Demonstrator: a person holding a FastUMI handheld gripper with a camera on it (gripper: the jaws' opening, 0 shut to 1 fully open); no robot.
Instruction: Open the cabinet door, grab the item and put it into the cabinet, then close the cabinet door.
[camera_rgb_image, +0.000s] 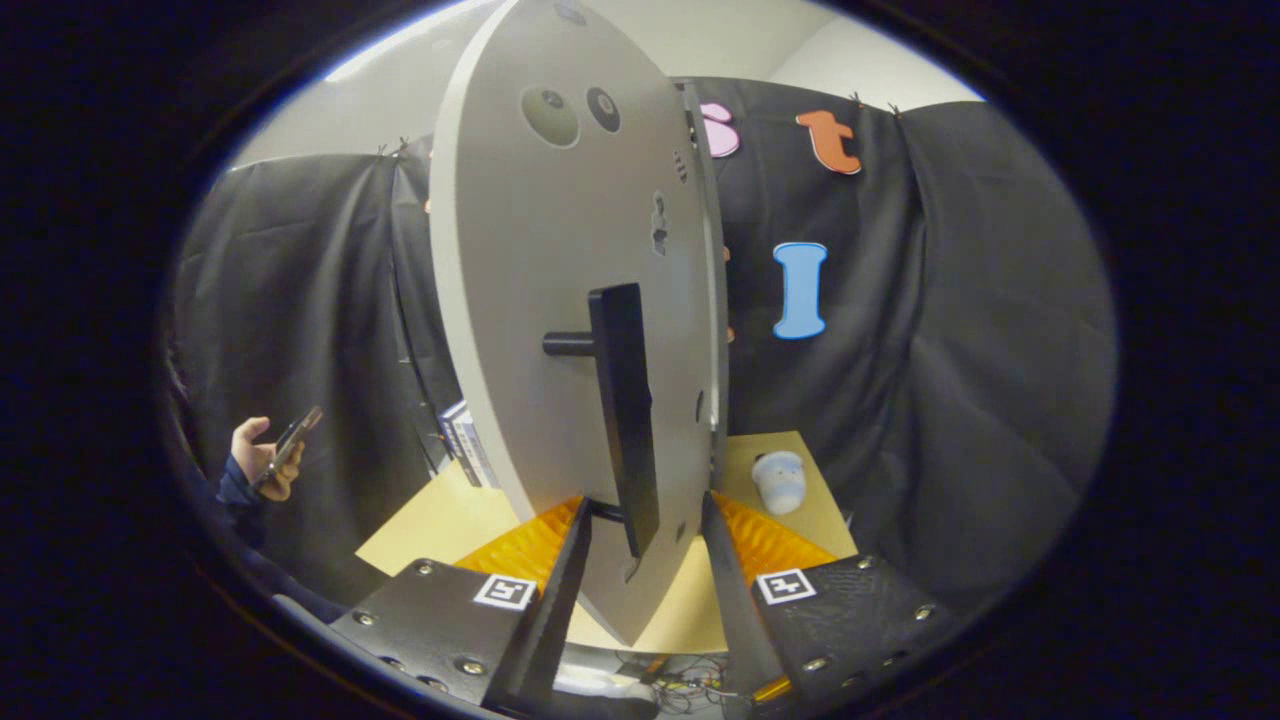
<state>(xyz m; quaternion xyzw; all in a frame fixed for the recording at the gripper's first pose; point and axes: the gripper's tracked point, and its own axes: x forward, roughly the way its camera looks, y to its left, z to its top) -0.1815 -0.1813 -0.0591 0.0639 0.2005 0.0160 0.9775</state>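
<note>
Screwed claw with square markers

Hand-held gripper fingers apparently straddle door handle.

One cabinet door, one handle, one cup (tipped), one phone.

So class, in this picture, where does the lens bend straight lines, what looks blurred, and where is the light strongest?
Gripper view: the fisheye bows the door into a curve; the handle, between the open gripper fingers, is sharp; the cup on the table beyond is slightly soft; brightest is the pale wall above the door; the hand with a phone sits in dimmer light.
</note>
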